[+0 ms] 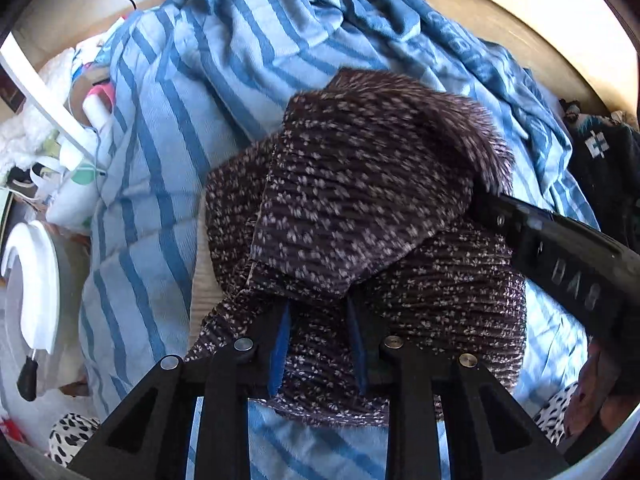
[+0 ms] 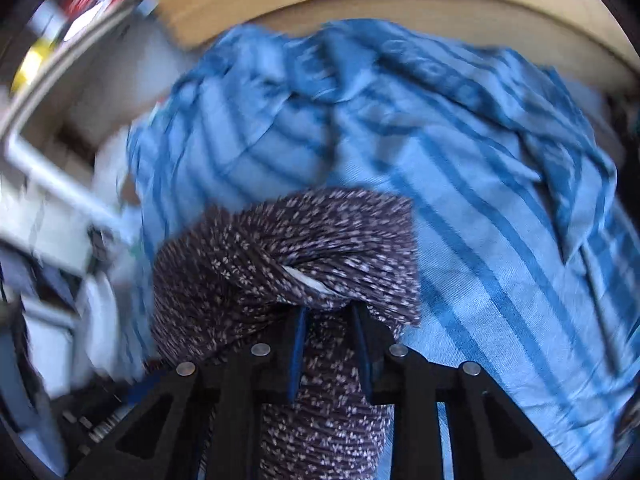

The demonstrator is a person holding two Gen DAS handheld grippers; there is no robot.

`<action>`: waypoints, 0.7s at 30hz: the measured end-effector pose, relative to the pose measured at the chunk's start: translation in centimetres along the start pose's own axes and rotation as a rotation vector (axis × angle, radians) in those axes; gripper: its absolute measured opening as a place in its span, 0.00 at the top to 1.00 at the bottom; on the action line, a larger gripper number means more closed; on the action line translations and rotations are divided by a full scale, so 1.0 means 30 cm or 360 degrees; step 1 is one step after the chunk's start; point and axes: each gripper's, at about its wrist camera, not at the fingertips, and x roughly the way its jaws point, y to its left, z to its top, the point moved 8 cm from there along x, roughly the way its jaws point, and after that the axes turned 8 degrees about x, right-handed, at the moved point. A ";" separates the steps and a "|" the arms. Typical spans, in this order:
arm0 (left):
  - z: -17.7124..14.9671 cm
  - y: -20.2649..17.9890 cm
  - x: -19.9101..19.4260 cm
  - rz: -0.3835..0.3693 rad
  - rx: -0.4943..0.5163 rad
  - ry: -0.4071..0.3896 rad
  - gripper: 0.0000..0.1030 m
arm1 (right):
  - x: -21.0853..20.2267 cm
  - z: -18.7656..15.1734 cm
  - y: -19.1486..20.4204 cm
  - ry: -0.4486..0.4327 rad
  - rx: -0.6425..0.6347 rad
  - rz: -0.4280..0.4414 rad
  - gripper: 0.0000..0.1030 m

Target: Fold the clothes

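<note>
Tools [image 1: 318,308] [image 2: 330,314] both pinching speckled garment [image 1: 360,200].

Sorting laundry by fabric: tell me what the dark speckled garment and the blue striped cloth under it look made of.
Dark speckled garment: looks like a ribbed or fine-pleated knit, matte, dark purple-brown with pale flecks; close parallel ridges show. Both grippers hold it.
Blue striped cloth: looks like a thin woven fabric, possibly cotton, with a slight sheen; it lies in soft, shallow creases. The fibre itself cannot be told.
</note>
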 end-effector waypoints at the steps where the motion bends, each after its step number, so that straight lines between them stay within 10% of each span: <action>1: -0.005 0.003 0.000 -0.0013 -0.0005 -0.0017 0.72 | 0.000 -0.021 0.004 -0.0008 -0.0034 -0.0017 0.73; 13: -0.047 0.055 -0.023 -0.0105 -0.0102 -0.0093 0.71 | -0.033 -0.090 0.022 -0.0123 -0.0201 -0.0189 0.73; 21: -0.109 0.174 -0.091 -0.0429 -0.0366 -0.0153 0.71 | -0.165 -0.192 -0.004 -0.0132 -0.0064 -0.0056 0.63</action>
